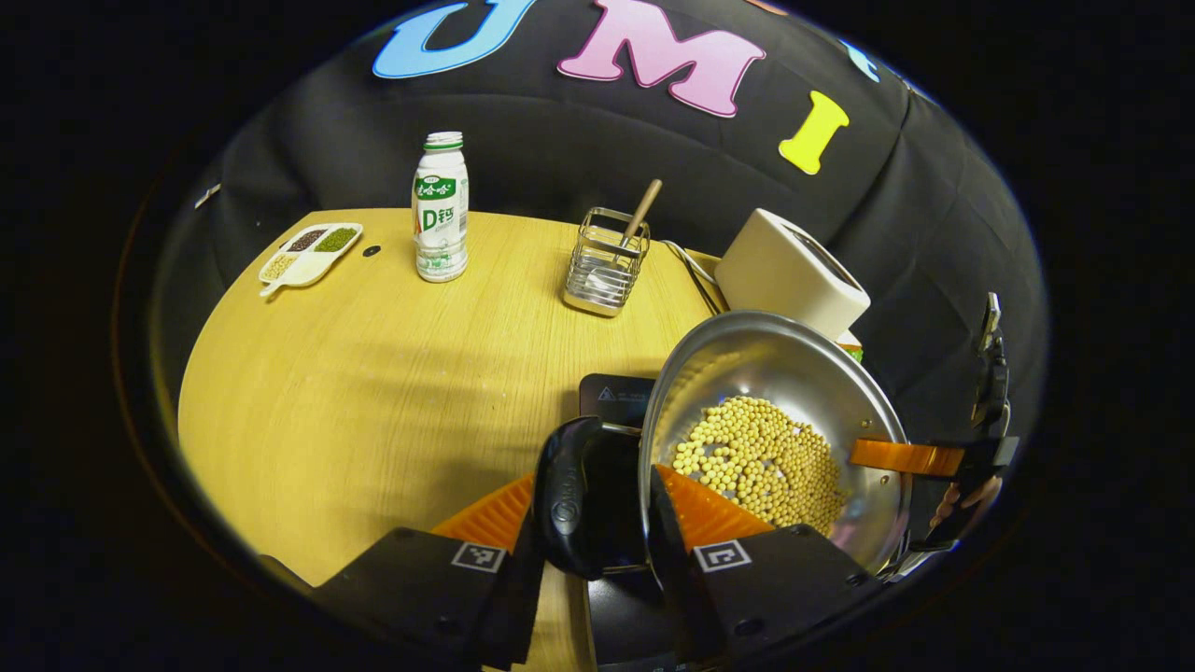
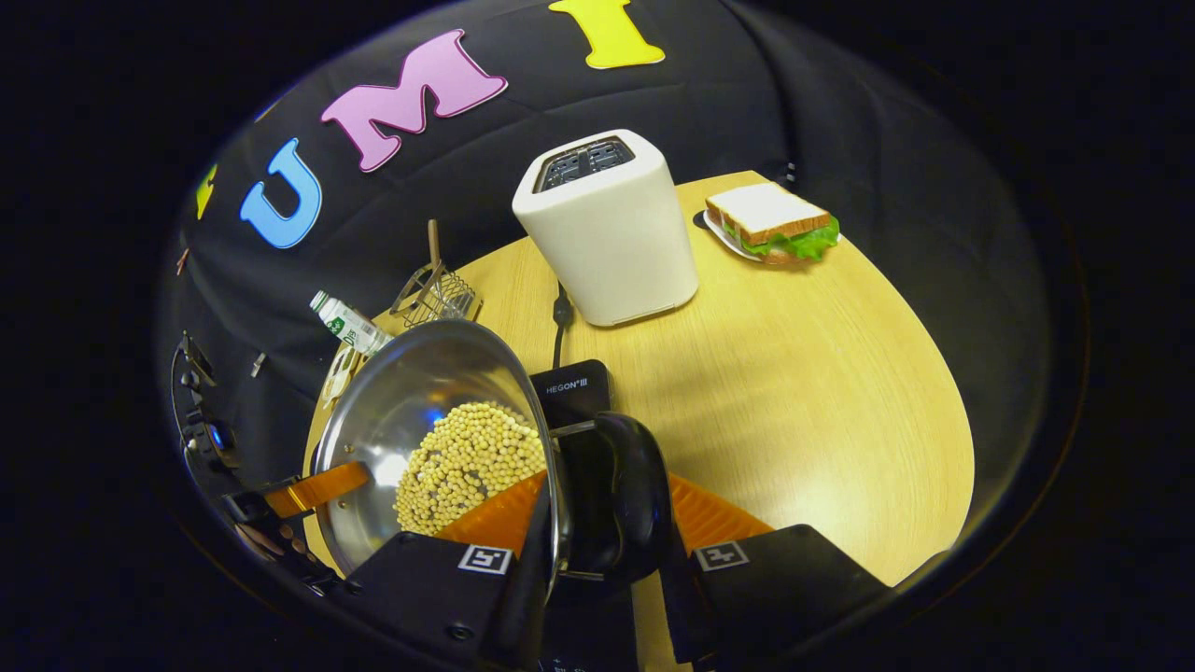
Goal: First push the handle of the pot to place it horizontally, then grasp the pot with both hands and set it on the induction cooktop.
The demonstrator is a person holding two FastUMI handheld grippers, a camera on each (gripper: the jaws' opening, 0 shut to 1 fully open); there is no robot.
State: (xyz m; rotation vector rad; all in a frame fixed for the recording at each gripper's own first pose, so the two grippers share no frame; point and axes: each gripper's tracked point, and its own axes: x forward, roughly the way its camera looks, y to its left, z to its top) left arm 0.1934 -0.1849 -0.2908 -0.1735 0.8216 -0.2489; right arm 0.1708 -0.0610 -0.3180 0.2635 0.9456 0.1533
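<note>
A steel pot [image 1: 794, 373] half full of yellow soybeans [image 1: 761, 462] hangs between my two grippers, over the black induction cooktop [image 1: 616, 397]. My left gripper [image 1: 597, 509] is shut on the pot's black side handle [image 1: 568, 495], orange fingers [image 1: 495, 513] on either side of it. Across the pot, the right gripper's orange finger [image 1: 906, 457] shows at the far rim. In the right gripper view my right gripper [image 2: 607, 518] is shut on the opposite black handle [image 2: 630, 495], the pot [image 2: 420, 373] lying to its left above the cooktop [image 2: 574, 387]. I cannot tell whether the pot touches the cooktop.
A white toaster [image 2: 607, 229] stands just behind the cooktop, its cord running to it. A wire holder with a wooden stick [image 1: 607, 261], a drink bottle [image 1: 441, 210] and a small tray of beans [image 1: 308, 252] sit farther back. A sandwich on a plate [image 2: 770, 224] lies at the back right.
</note>
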